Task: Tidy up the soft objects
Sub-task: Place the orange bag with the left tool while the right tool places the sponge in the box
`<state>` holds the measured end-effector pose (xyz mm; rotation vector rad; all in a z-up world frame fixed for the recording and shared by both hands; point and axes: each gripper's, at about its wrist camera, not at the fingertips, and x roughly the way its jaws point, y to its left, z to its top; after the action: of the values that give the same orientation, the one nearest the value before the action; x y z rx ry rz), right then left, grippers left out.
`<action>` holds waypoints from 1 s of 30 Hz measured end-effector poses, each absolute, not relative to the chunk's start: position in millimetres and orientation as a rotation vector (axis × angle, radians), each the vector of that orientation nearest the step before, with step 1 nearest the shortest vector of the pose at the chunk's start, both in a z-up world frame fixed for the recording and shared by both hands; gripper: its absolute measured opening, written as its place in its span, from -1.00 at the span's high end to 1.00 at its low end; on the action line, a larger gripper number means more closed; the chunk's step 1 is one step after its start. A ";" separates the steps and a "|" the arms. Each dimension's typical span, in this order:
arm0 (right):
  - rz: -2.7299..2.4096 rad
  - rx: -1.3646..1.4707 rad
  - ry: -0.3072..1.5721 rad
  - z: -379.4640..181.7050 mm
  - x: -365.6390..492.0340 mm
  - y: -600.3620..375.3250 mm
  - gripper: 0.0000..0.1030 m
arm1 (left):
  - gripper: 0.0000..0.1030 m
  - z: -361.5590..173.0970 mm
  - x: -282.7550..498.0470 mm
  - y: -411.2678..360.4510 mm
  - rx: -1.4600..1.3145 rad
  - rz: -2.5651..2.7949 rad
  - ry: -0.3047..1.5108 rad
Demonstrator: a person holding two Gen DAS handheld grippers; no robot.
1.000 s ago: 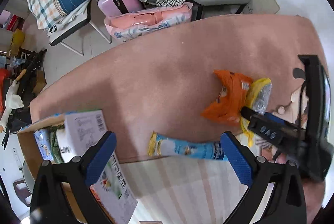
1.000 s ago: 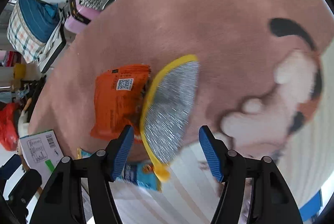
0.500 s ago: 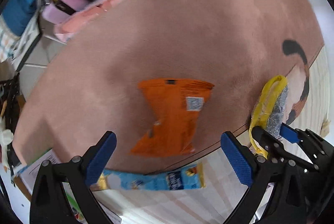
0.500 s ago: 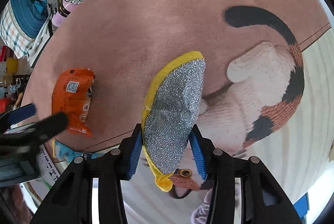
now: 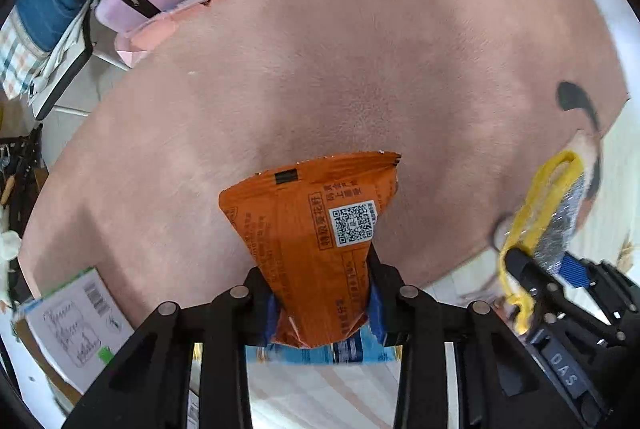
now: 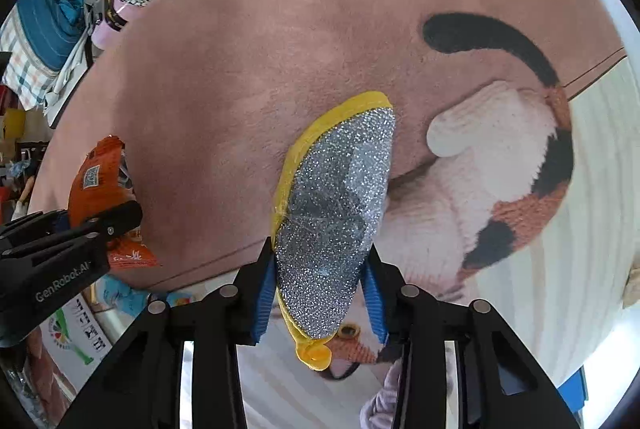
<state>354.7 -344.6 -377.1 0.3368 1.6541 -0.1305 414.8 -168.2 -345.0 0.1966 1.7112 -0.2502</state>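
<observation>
Half the blue packet (image 5: 352, 351) hides behind the orange packet (image 5: 316, 241).

Between my left jaws I see the orange snack bag (image 5: 320, 241), a crinkled film with a dull sheen and a printed paper-white code patch. Between my right jaws the scouring pad (image 6: 334, 217) looks glittery and rough, edged in matt yellow cloth. Beyond both jaws the pink rug (image 6: 248, 69) is soft, short-piled and matt.

Bright, even daylight; fisheye-warped edges, perhaps slightly blurred.
</observation>
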 end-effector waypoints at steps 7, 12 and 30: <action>0.026 0.315 1.550 -301.8 322.6 -279.0 0.22 | 0.40 -248.1 370.1 -92.7 0.041 -0.268 1.534; 0.188 0.295 1.487 -248.5 294.3 -192.4 0.22 | 0.40 -190.5 324.0 1.4 -0.078 -0.212 1.455; 0.511 0.141 1.588 -272.8 218.1 138.7 0.22 | 0.39 -270.1 235.1 280.5 -0.190 0.053 1.697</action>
<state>218.1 138.7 -272.8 0.1407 1.5883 0.5112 235.1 280.5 -270.1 -0.1899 1.6965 0.0531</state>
